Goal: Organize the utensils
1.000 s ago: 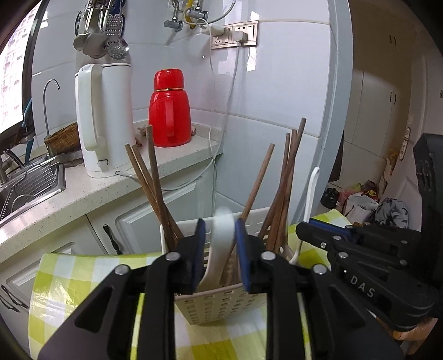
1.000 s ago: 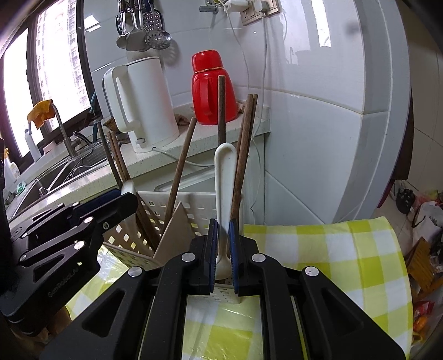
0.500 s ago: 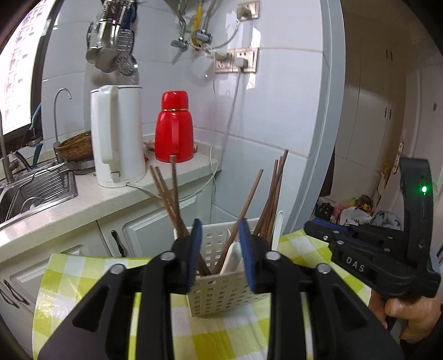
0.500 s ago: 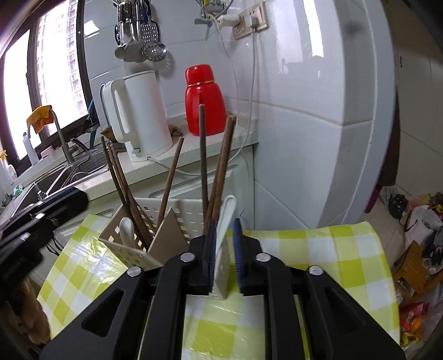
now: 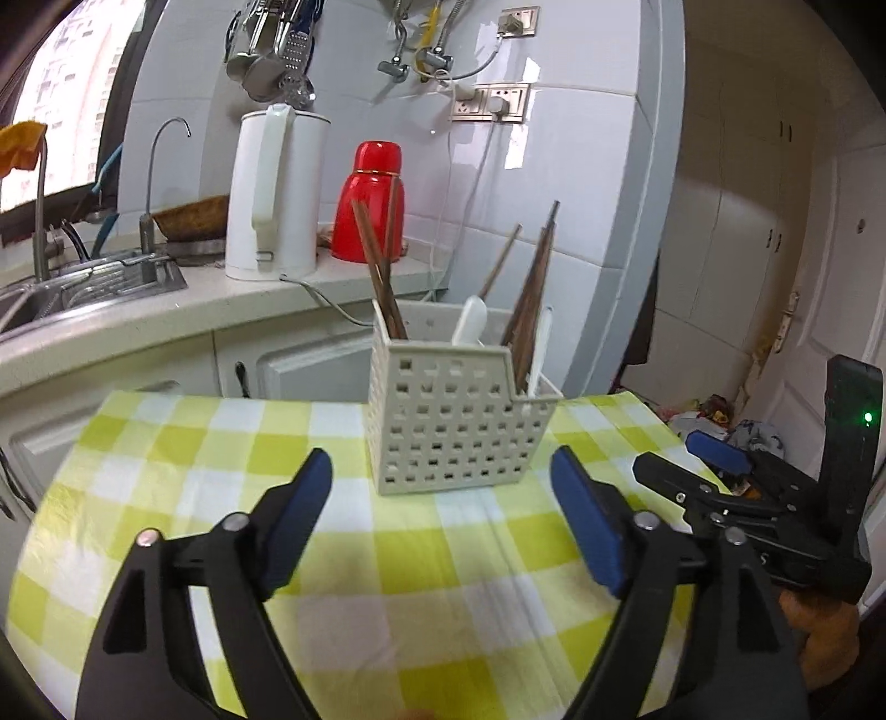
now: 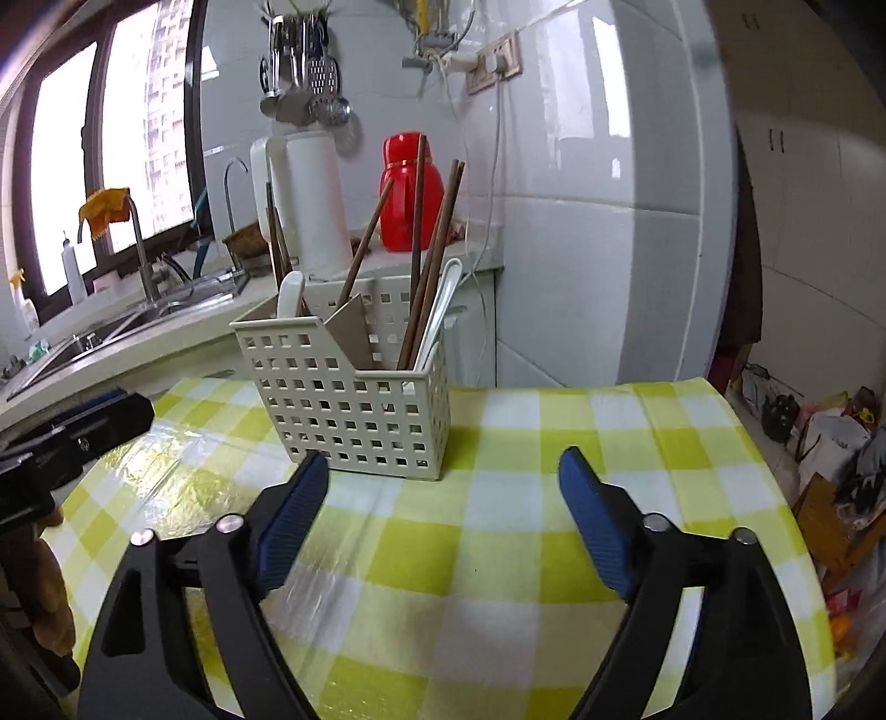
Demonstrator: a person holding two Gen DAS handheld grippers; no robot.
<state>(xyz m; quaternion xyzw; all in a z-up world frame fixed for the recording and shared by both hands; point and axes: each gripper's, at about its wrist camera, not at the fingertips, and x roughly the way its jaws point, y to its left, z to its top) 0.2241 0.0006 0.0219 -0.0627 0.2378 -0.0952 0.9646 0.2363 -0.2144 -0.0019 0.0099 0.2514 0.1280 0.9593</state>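
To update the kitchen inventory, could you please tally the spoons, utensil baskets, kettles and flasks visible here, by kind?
white spoons: 2
perforated utensil basket: 1
white kettle: 1
red flask: 1
Total: 5

A white kettle (image 5: 274, 194) and a red flask (image 5: 370, 202) stand on the bench (image 5: 138, 315) beside a steel sink (image 5: 83, 288); metal ladles (image 5: 277, 50) hang above.

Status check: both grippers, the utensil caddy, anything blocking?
Left gripper and right gripper jaws just opened, nothing between them. White spoons and chopsticks upright in utensil caddy on checked tablecloth. Nothing in the way.
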